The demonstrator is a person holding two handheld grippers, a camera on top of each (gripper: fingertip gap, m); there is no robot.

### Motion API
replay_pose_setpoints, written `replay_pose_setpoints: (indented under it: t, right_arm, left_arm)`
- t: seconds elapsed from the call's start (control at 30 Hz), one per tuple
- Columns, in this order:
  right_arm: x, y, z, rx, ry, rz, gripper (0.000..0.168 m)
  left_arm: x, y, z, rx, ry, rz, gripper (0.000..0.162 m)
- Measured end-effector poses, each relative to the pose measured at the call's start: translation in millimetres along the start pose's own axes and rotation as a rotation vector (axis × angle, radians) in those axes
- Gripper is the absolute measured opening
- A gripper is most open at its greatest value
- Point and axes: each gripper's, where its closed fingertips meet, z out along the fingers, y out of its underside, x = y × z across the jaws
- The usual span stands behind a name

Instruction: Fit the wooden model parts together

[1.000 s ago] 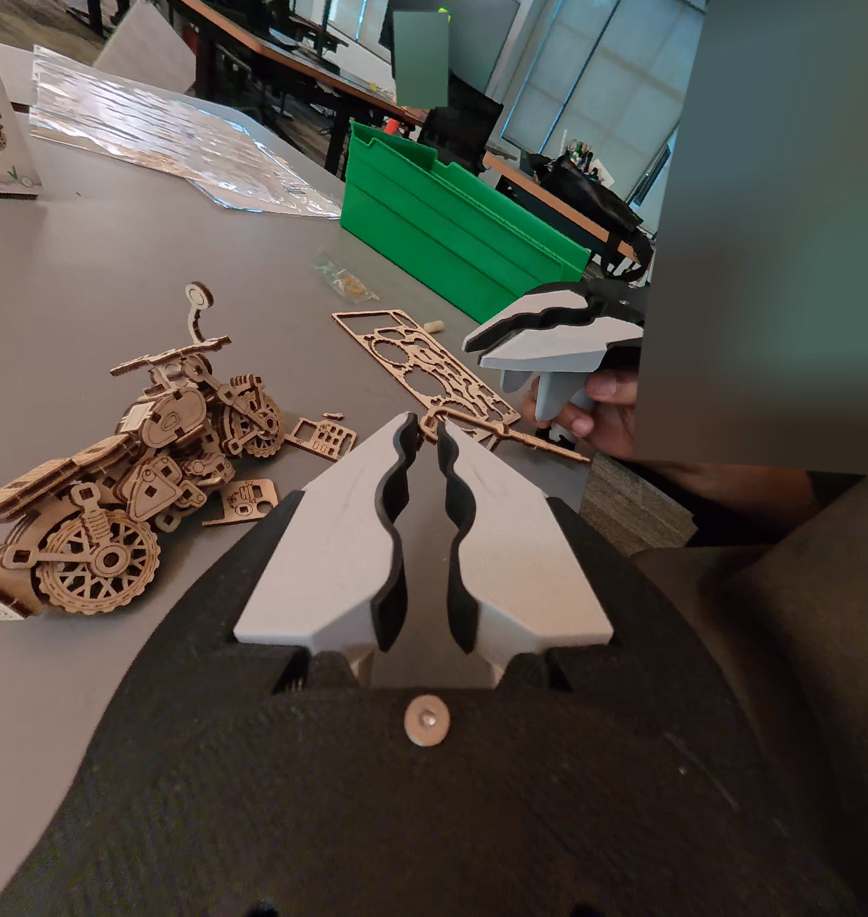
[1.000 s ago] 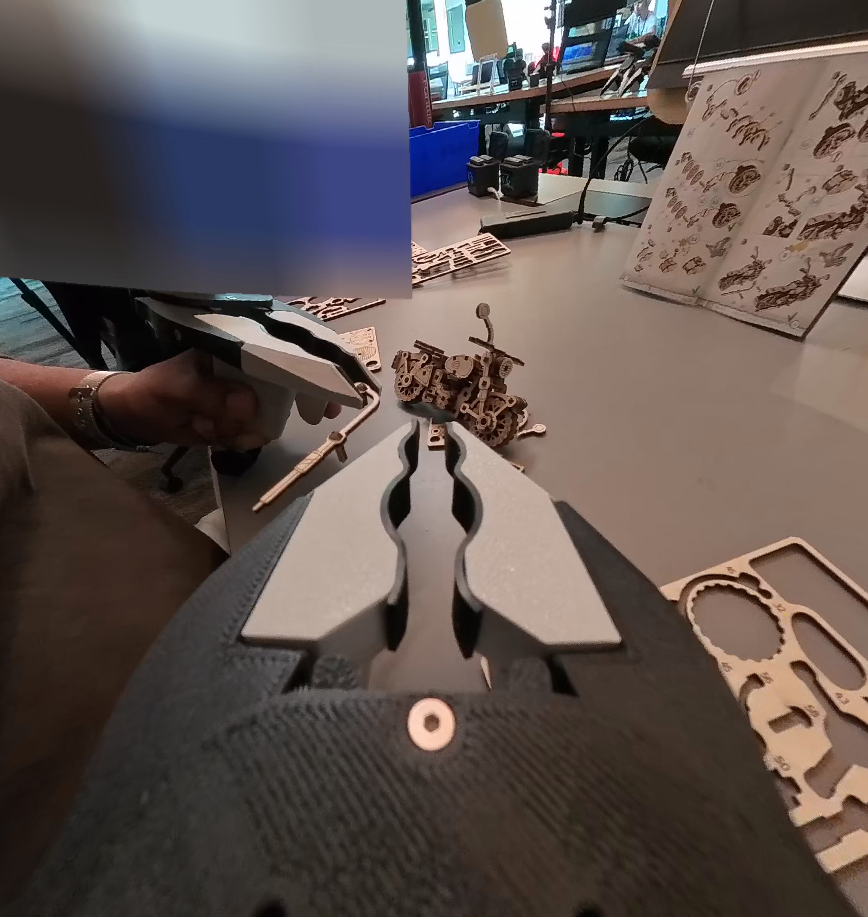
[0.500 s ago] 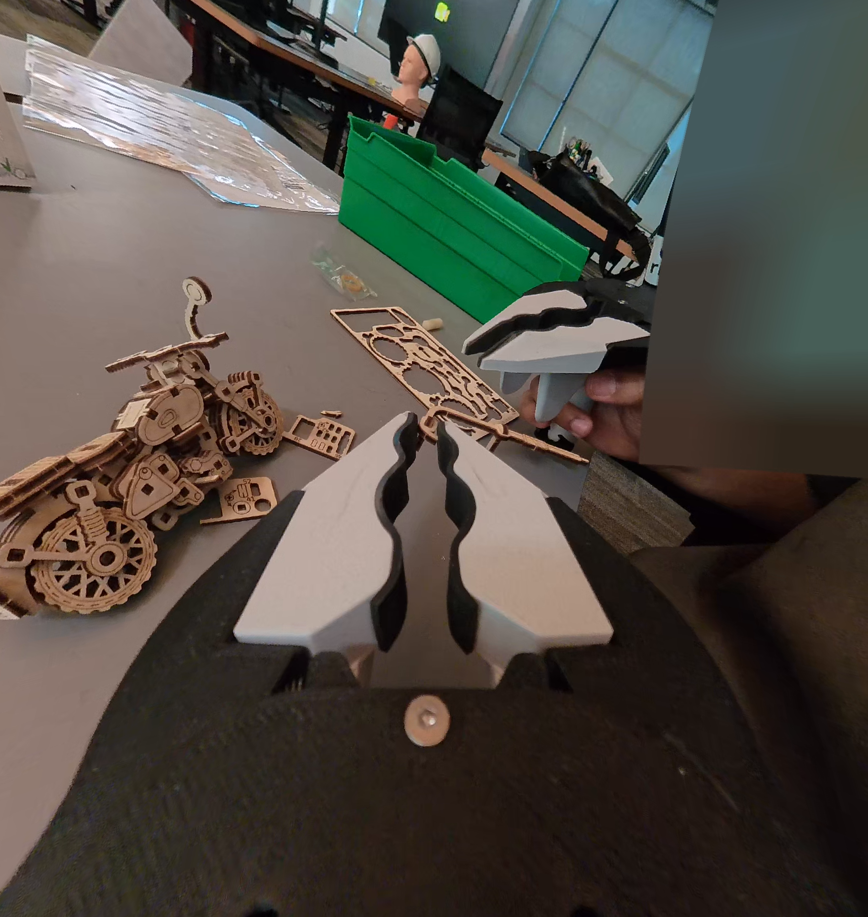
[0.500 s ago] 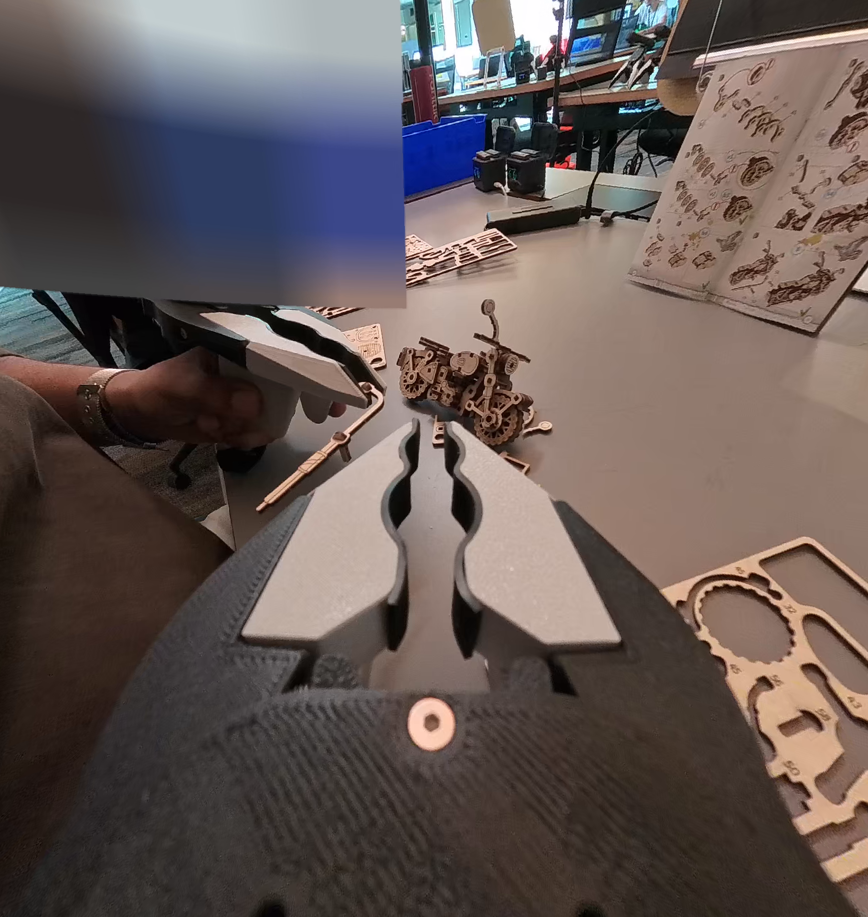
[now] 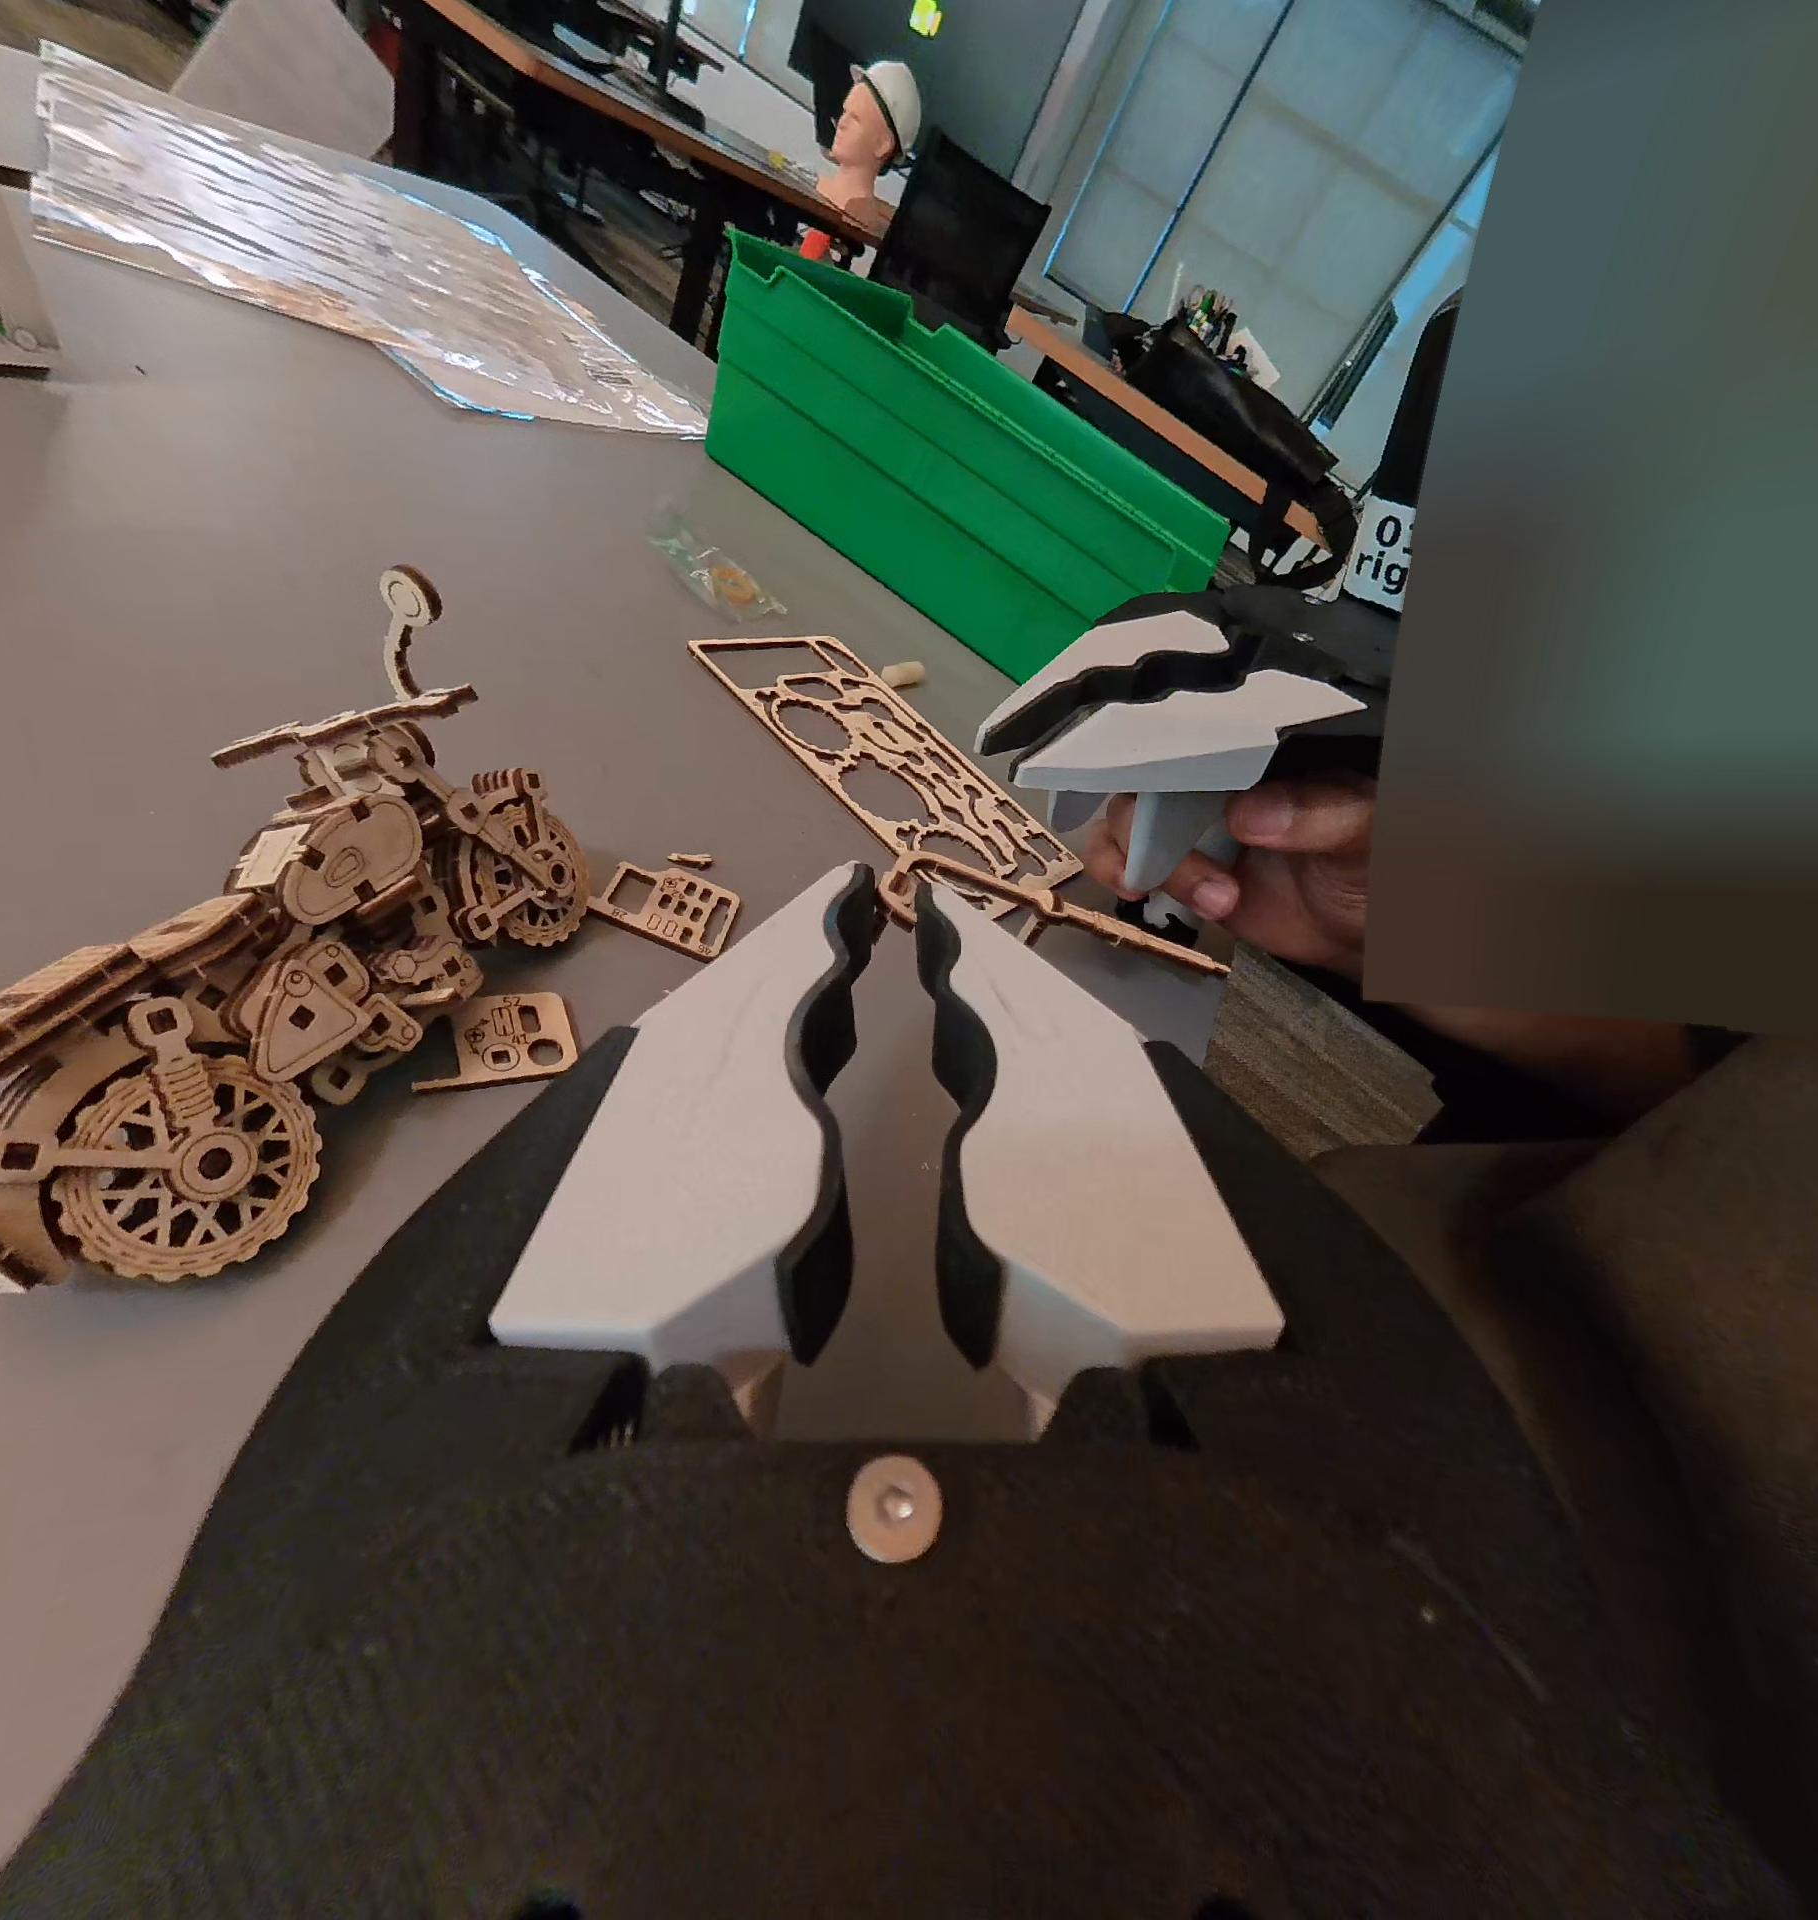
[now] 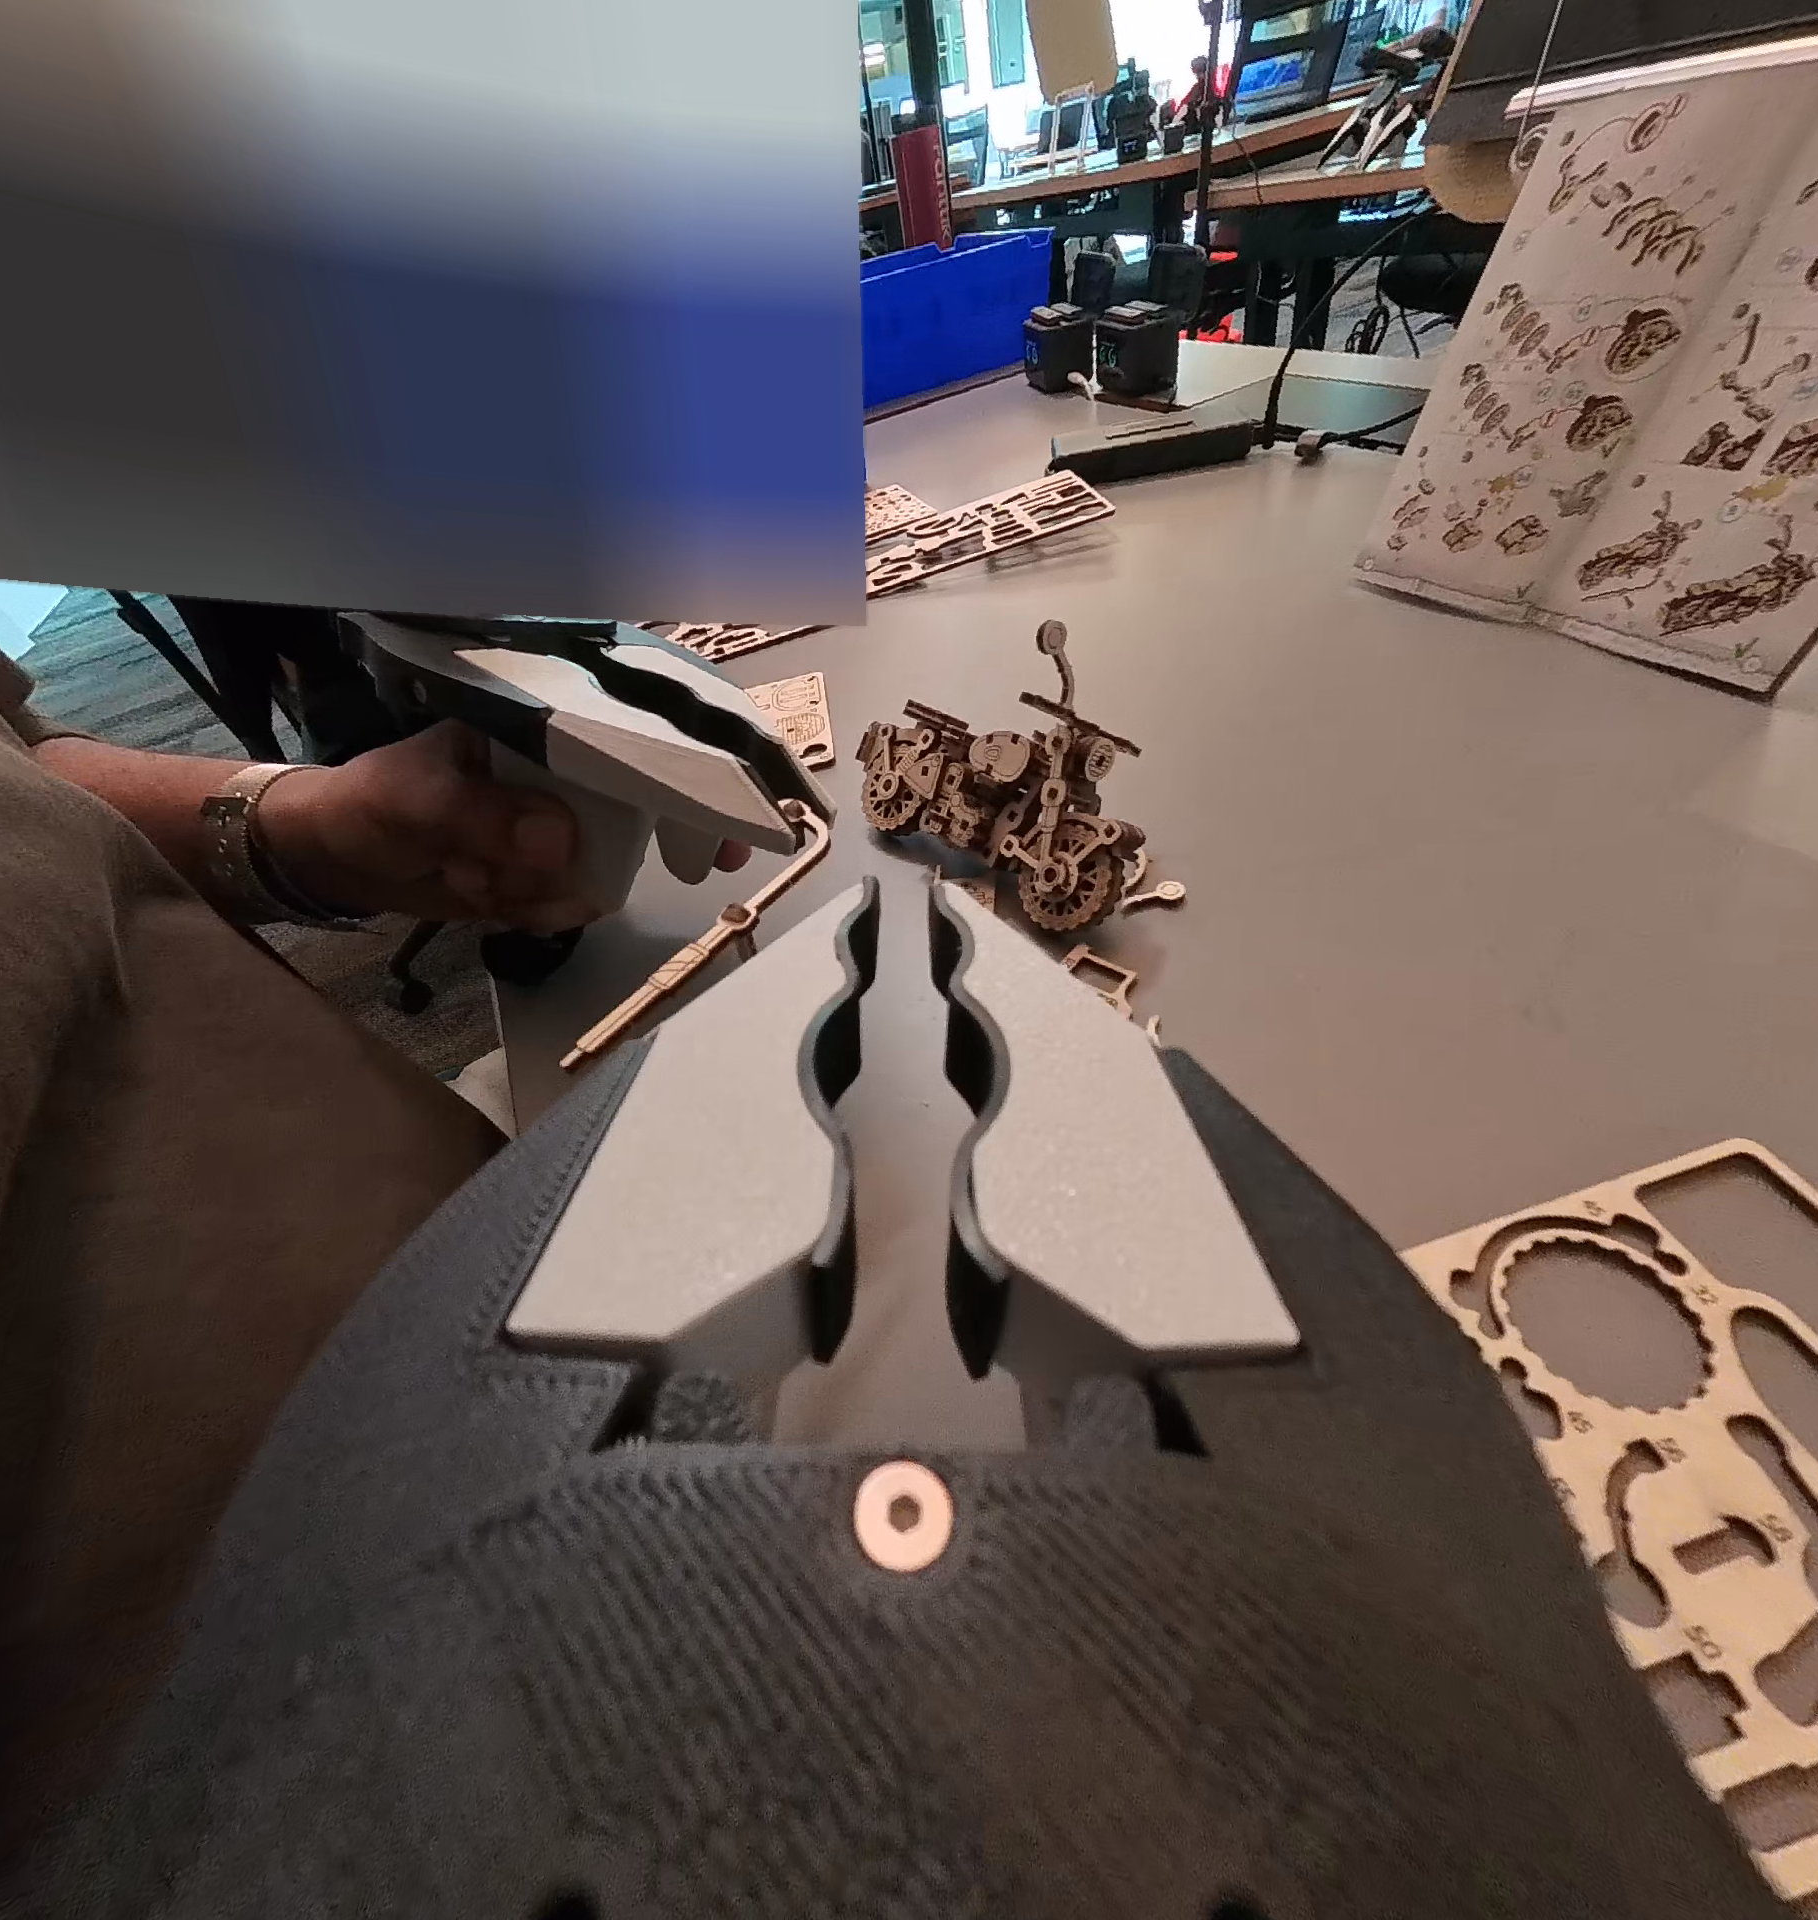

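Both jaws are held slightly spread and empty; the thin long wooden rod piece point(image 5: 1050, 914) is judged light, brittle, best pinched mid-shaft.

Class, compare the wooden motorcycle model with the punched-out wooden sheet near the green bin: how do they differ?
The motorcycle model is assembled and stands up from the table, while the wooden sheet lies flat. The model is dense with gears and wheels; the sheet is a thin frame of empty cut-outs. Both are pale laser-cut wood, and neither gripper touches them.

wooden motorcycle point(image 5: 261, 935) on table point(image 5: 209, 499), cut-out sheet point(image 5: 884, 758) right of it, bin point(image 5: 946, 488) behind
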Motion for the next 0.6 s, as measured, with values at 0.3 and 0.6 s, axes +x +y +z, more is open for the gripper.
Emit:
replay_pose_setpoints:
  t: [0.3,0.6]
  right_arm:
    - [0,-1,0,0.007,-0.009,0.020,0.008]
    - [-18,-10,-2,0.059,-0.123,0.031,0.018]
  left_arm:
    - [0,0,0,0.001,0.001,-0.006,0.005]
    - [-2,-4,-1,0.022,-0.007,-0.008,0.005]
